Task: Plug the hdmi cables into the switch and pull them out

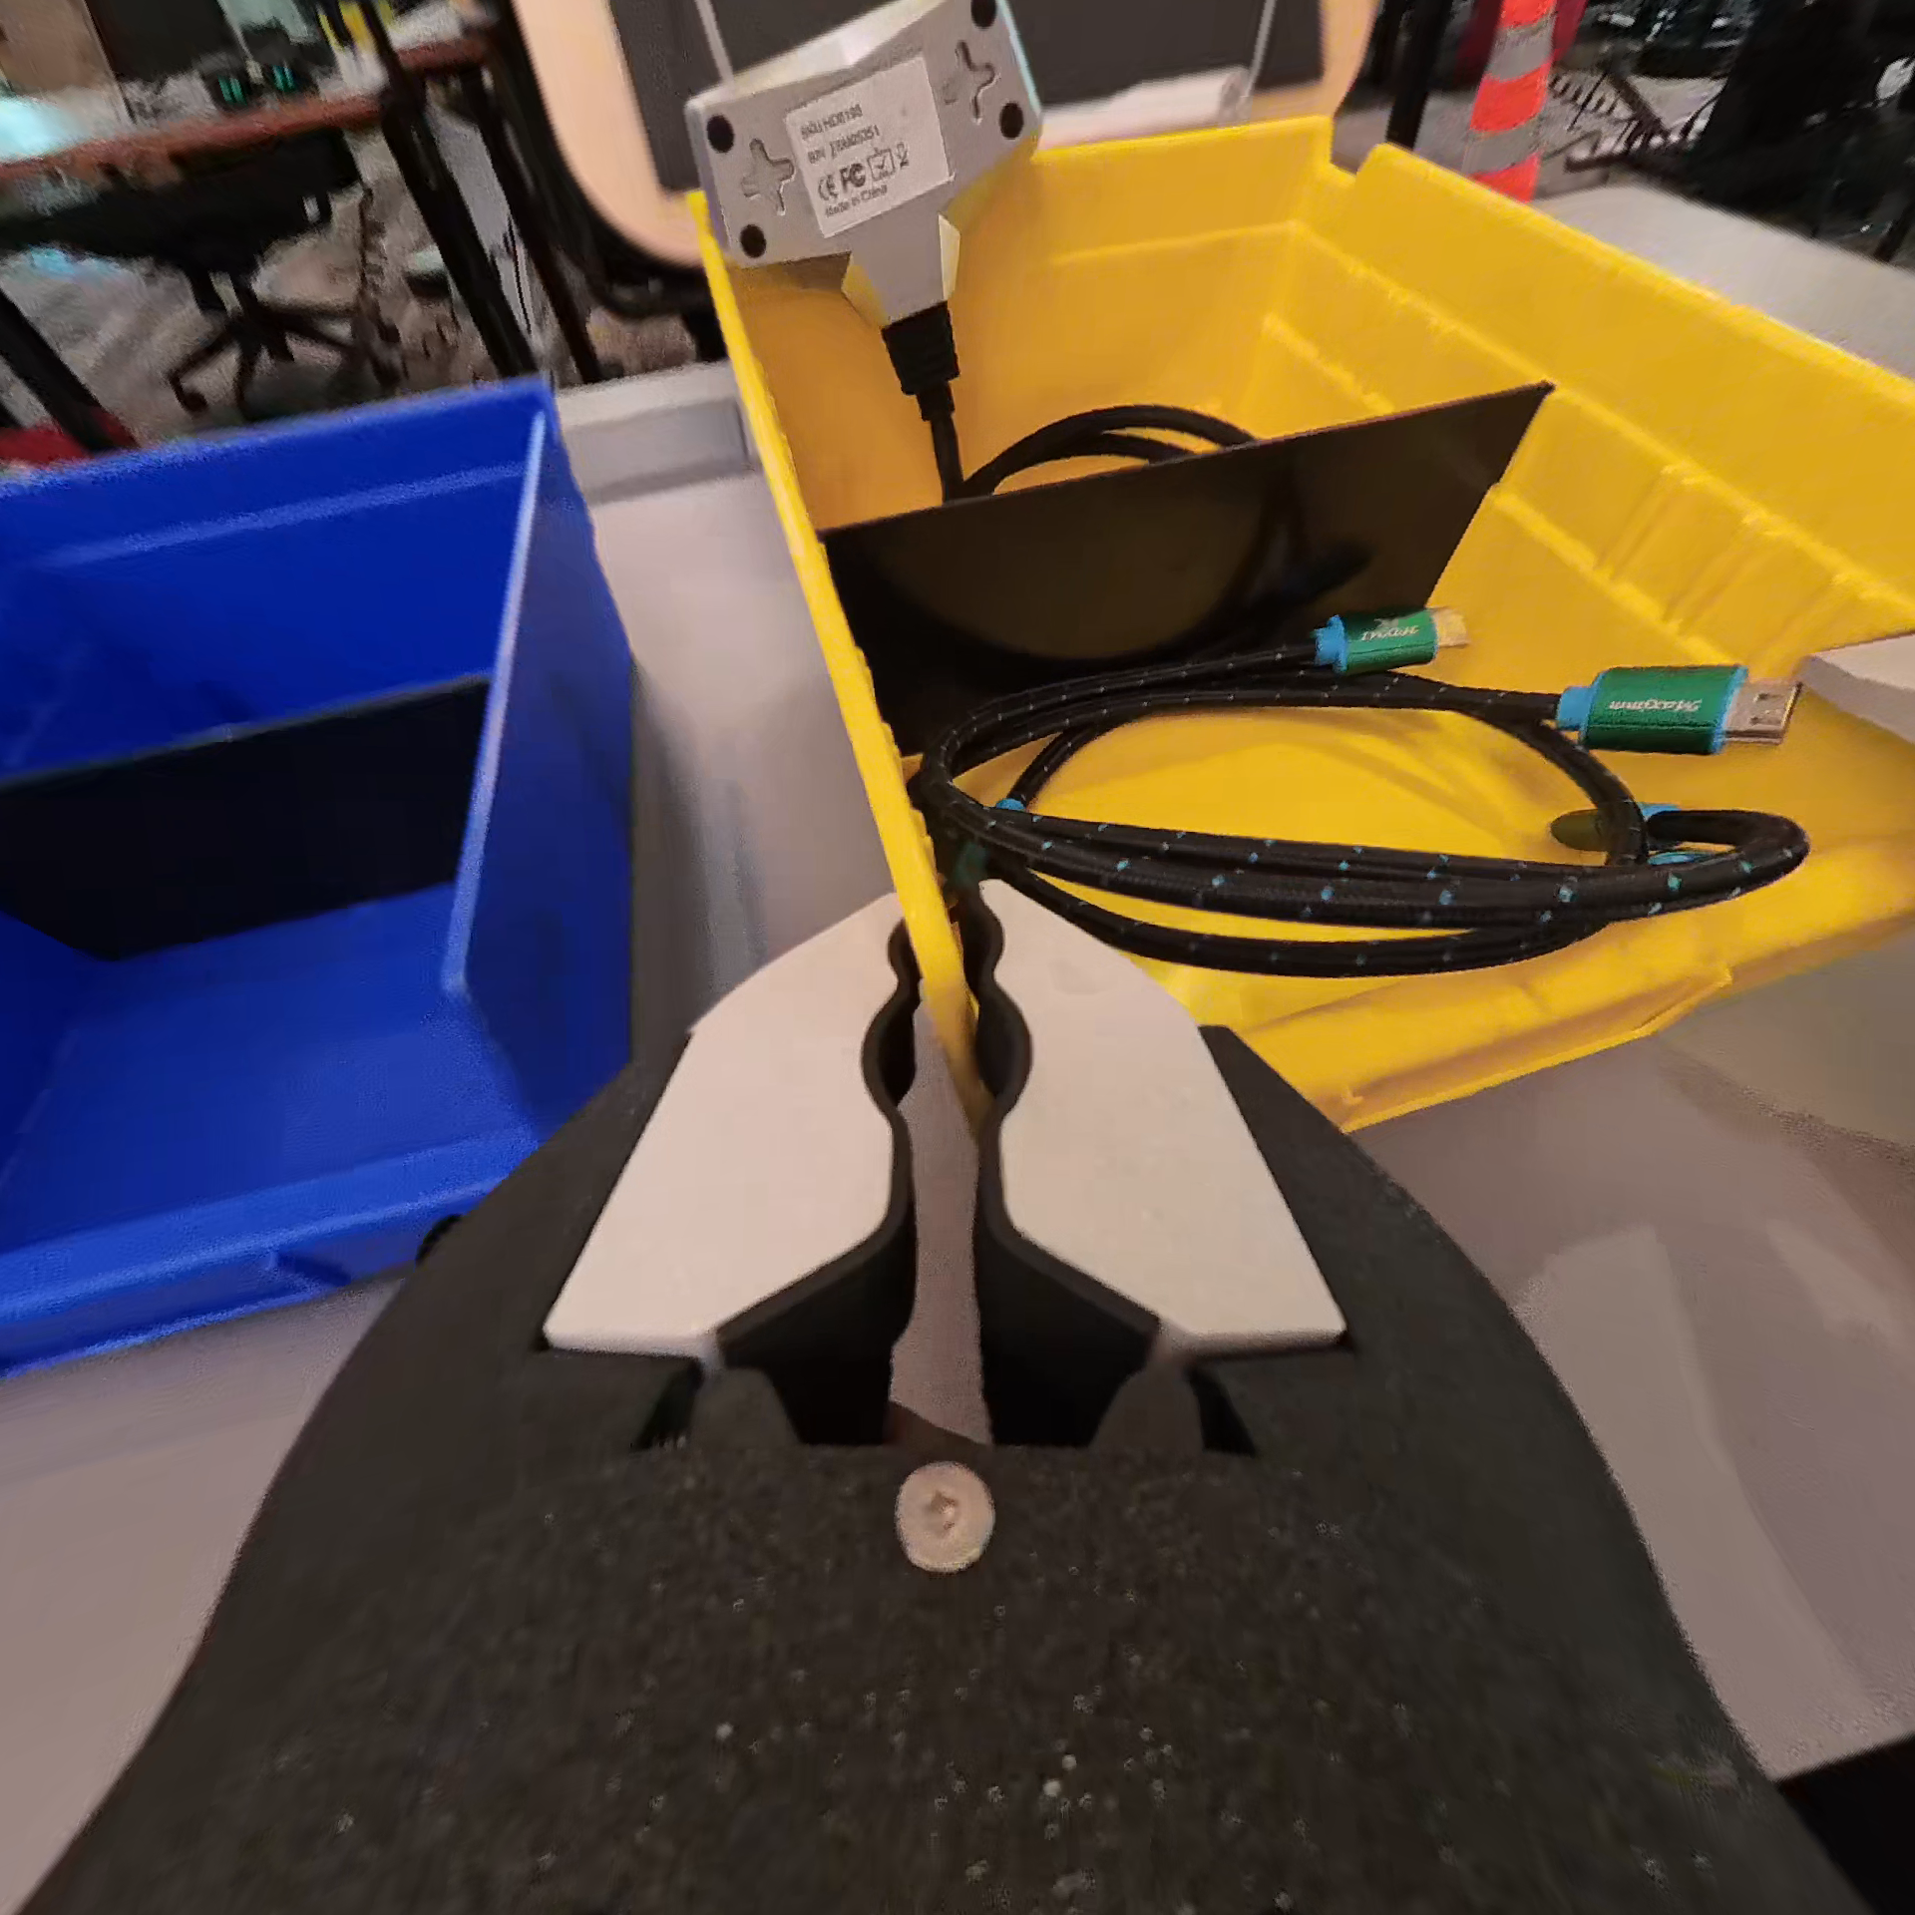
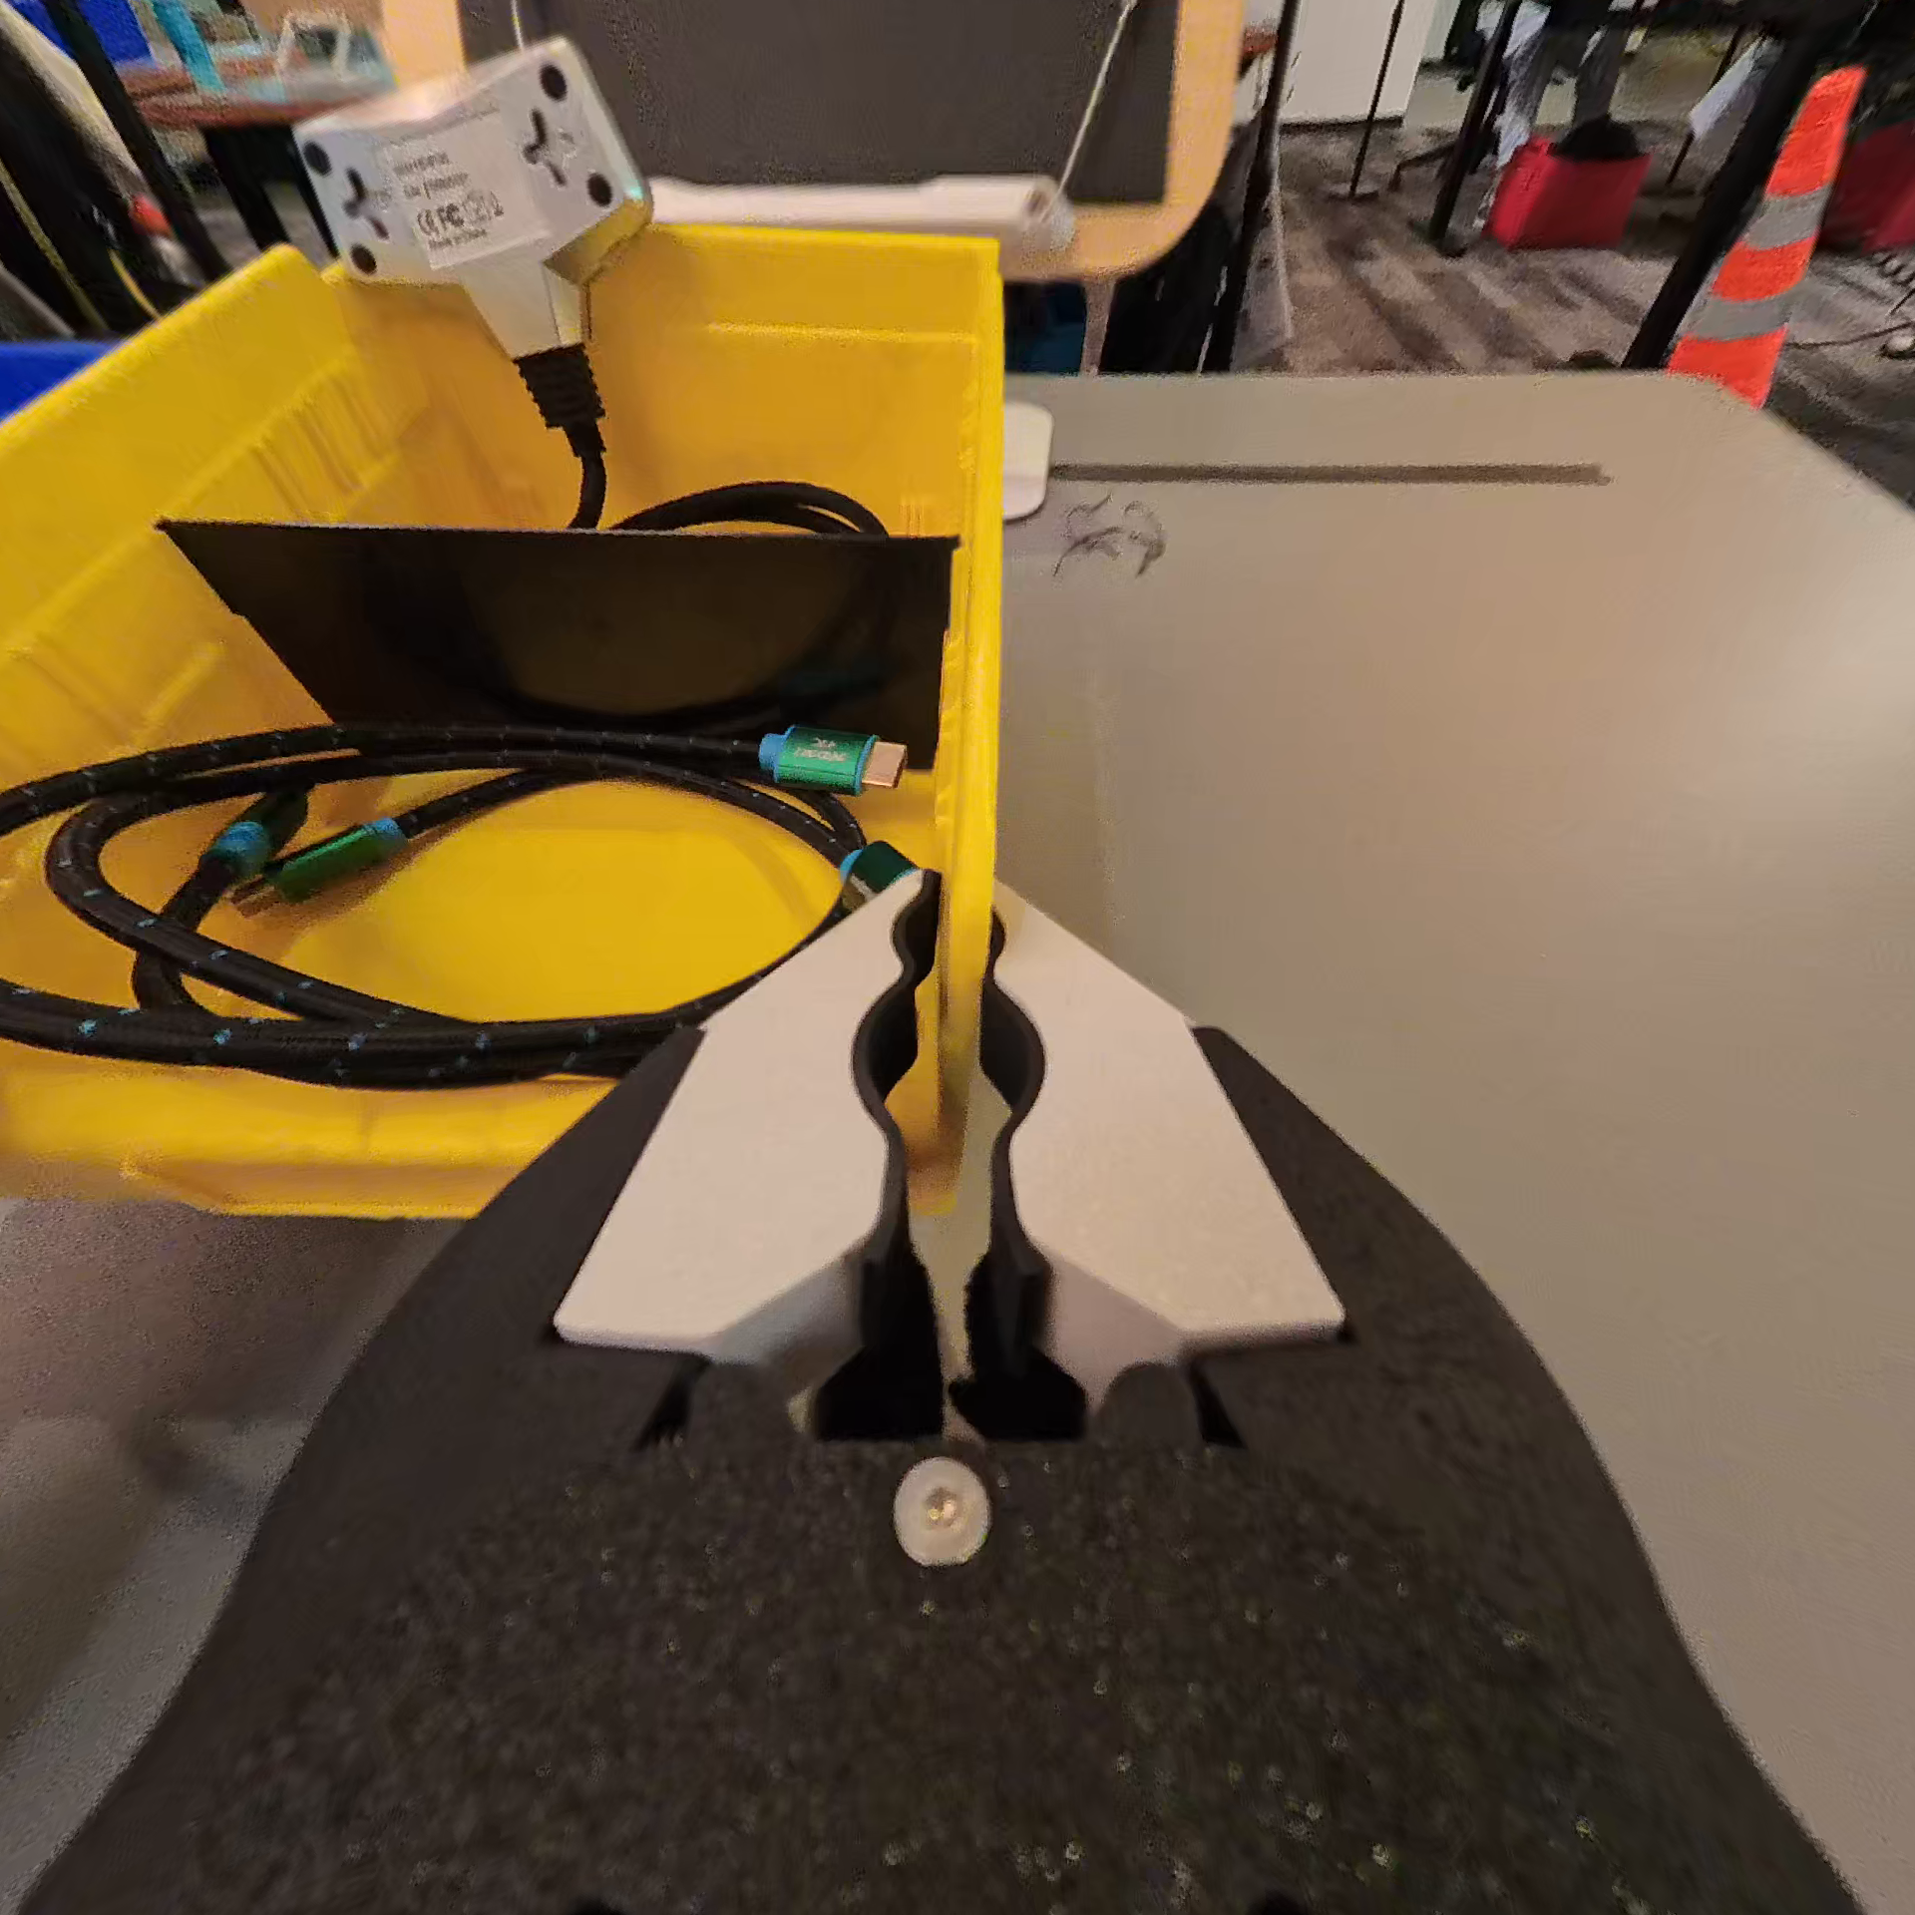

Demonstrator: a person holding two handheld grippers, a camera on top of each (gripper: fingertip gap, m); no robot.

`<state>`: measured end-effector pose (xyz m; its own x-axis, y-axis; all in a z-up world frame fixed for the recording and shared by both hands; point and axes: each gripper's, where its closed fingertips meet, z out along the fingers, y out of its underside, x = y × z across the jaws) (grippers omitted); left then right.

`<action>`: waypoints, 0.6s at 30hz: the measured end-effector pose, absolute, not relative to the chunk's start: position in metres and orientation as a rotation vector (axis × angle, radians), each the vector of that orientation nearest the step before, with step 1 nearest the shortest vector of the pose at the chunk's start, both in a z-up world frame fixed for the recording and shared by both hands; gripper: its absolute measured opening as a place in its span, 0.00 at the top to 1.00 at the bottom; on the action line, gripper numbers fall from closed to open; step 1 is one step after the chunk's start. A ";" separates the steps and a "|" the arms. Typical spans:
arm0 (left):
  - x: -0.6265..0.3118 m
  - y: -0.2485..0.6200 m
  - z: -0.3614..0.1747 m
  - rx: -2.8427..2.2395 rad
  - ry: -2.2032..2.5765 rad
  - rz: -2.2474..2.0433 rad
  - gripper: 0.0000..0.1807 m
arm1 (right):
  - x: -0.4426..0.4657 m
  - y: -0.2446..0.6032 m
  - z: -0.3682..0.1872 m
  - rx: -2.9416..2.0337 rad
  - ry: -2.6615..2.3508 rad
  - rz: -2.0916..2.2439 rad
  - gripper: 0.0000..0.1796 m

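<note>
Two hand-held grippers straddle the side walls of a yellow bin (image 1: 1554, 311) on a grey desk (image 2: 1451, 829). The left hand-held gripper (image 1: 945, 938) has its white fingers (image 1: 808, 1088) on either side of the bin's left wall, and the right hand-held gripper (image 2: 962, 912) sits the same way over the right wall; in each view the jaws stand narrowly apart with the yellow wall between them, and whether they actually pinch it cannot be told. Inside the bin a black divider (image 1: 1140, 560) splits it into a far and a near compartment. The silver switch (image 1: 860, 155) leans upright against the far end wall, underside facing the cameras, its own black lead dropping behind the divider. The braided black hdmi cables (image 1: 1347, 881) lie coiled in the near compartment, unplugged, their green and blue connectors (image 1: 1658, 710) resting loose on the floor of the bin. A blue bin (image 1: 311, 829) with its own dark divider stands just beside the yellow one on the left. An orange traffic cone (image 2: 1762, 238) stands beyond the desk.
</note>
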<state>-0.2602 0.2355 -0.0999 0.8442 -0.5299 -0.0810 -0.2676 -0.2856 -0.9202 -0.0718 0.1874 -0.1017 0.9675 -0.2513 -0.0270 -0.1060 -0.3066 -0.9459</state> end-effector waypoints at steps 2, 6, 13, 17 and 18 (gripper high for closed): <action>-0.264 0.241 -0.120 -1.941 0.598 -0.305 0.97 | -0.077 0.195 -0.117 -1.927 0.255 -0.152 0.98; -0.255 0.243 -0.129 -1.896 0.693 -0.351 0.93 | -0.079 0.202 -0.126 -1.919 0.163 -0.114 0.87; -0.291 0.230 -0.097 -1.780 0.608 -0.478 0.71 | -0.091 0.179 -0.103 -1.827 -0.039 0.063 0.72; -0.372 0.238 -0.081 -1.770 0.506 -0.295 0.54 | -0.097 0.163 -0.087 -1.764 -0.068 0.065 0.73; -0.400 0.242 -0.076 -1.754 0.446 -0.264 0.54 | -0.102 0.160 -0.081 -1.738 -0.082 0.067 0.73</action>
<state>-0.3998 0.2424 -0.0763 0.8992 -0.4331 -0.0619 -0.1541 -0.1810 -0.9713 -0.1017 0.1604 -0.0814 0.9957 0.0931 0.0015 0.0171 -0.1669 -0.9858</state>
